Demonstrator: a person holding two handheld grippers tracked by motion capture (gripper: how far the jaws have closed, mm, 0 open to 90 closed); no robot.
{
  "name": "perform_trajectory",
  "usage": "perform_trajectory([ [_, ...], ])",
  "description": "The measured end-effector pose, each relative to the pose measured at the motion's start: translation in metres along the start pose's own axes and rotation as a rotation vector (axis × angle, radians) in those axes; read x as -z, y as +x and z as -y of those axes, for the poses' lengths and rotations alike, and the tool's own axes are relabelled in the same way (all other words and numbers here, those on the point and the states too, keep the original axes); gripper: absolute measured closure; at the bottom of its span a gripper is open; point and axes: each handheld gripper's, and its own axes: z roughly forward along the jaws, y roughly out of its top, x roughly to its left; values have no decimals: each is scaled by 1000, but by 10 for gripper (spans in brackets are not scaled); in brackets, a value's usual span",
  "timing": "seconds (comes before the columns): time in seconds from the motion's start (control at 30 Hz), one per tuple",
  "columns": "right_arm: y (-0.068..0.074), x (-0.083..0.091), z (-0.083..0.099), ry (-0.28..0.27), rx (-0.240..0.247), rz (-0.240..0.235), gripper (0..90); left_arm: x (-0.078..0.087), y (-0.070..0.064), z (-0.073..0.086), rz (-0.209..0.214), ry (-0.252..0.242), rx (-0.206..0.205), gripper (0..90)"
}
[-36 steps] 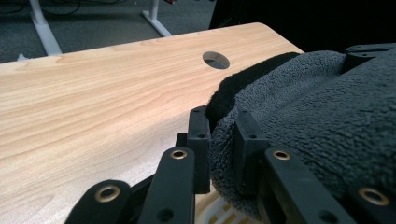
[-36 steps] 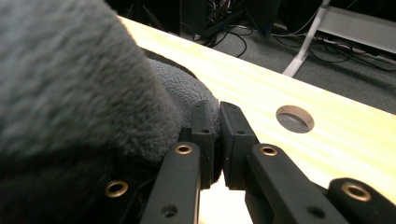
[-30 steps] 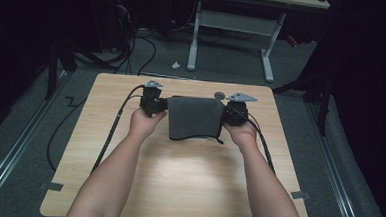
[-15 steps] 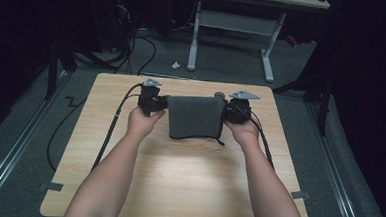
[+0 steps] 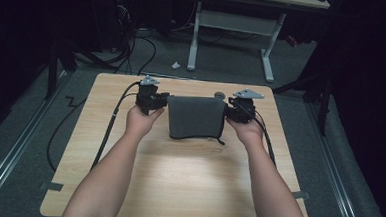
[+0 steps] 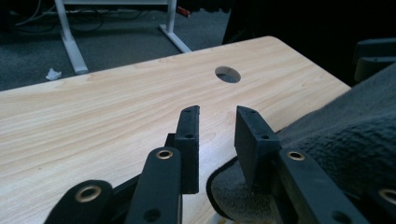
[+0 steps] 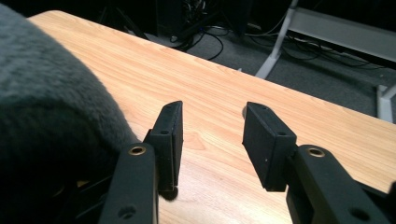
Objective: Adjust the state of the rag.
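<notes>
My left gripper [image 6: 212,135] and right gripper [image 7: 210,140], both released, flank the folded grey cloth [image 5: 195,117] to square its far edge.

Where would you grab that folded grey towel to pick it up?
Probably by its two side edges, each gripper coming in level from its own side. The folded grey towel lies flat between the left gripper and the right gripper, both open, and its soft, thick edges fit between their jaws.

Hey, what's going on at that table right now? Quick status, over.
Left gripper open, right gripper open, flanking the folded grey cloth. Cloth flat on table. Nothing in the way.
</notes>
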Motion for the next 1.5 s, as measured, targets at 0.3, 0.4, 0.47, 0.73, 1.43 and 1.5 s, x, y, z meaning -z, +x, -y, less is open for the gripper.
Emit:
perform_trajectory([
  [0.3,-15,9,-2,-24,-13,44,578,9,5,0,-20,-7,-1,709],
  [0.4,-25,15,-3,-57,-88,28,594,12,7,0,-23,-10,0,709],
  [0.47,-20,15,-3,-31,3,67,590,13,8,1,-28,-11,2,709],
  [0.73,-21,21,4,-25,-24,47,583,30,17,12,-62,-19,10,686],
  [1.43,58,125,66,-94,27,-24,423,152,-43,145,-11,-69,9,407],
  [1.5,70,134,80,-90,18,-34,414,152,-58,162,-9,-43,-1,402],
])
